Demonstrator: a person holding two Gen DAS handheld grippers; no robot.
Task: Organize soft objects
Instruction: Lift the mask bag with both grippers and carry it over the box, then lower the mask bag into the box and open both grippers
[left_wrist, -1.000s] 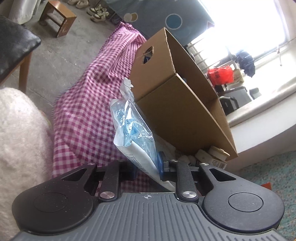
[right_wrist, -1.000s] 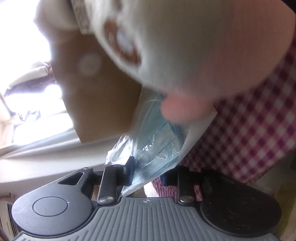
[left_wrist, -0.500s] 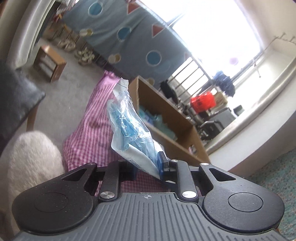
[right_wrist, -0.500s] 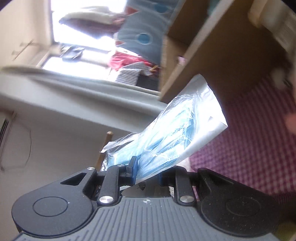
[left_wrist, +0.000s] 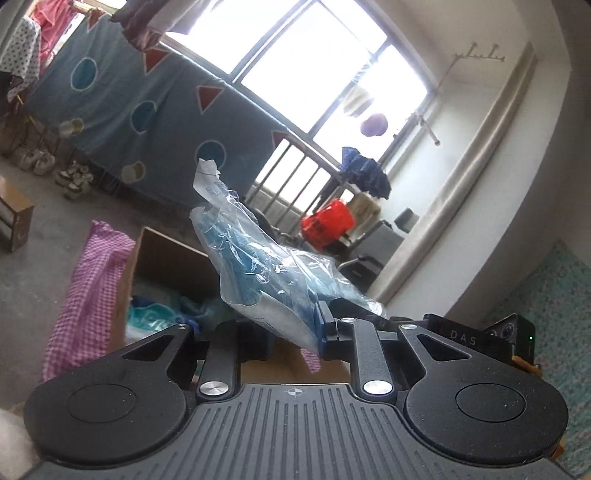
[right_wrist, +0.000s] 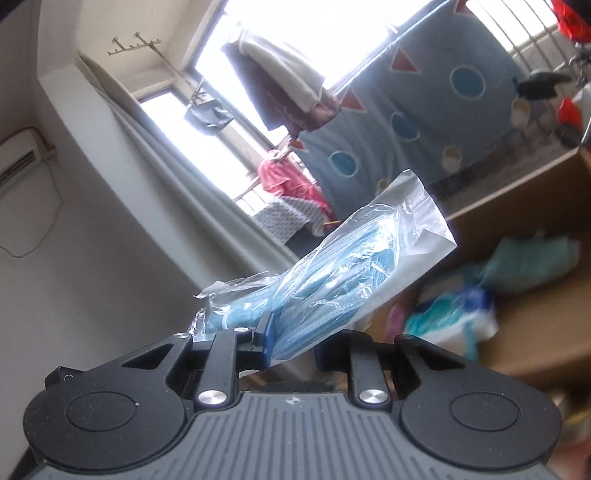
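My left gripper is shut on a clear plastic pack of blue face masks and holds it up in the air above the open cardboard box. My right gripper is shut on a second clear pack of blue masks, also held aloft beside the same box. Soft teal and white packs lie inside the box; they also show in the left wrist view.
A pink checked cloth covers the surface beside the box. A blue hanging sheet with circles and triangles and a bright window stand behind. A white fluffy thing is at the lower left. A wooden stool stands on the floor.
Both grippers have risen and tilted up with their mask packs, from beside the box wall to above its open top. The box's inside has come into view.
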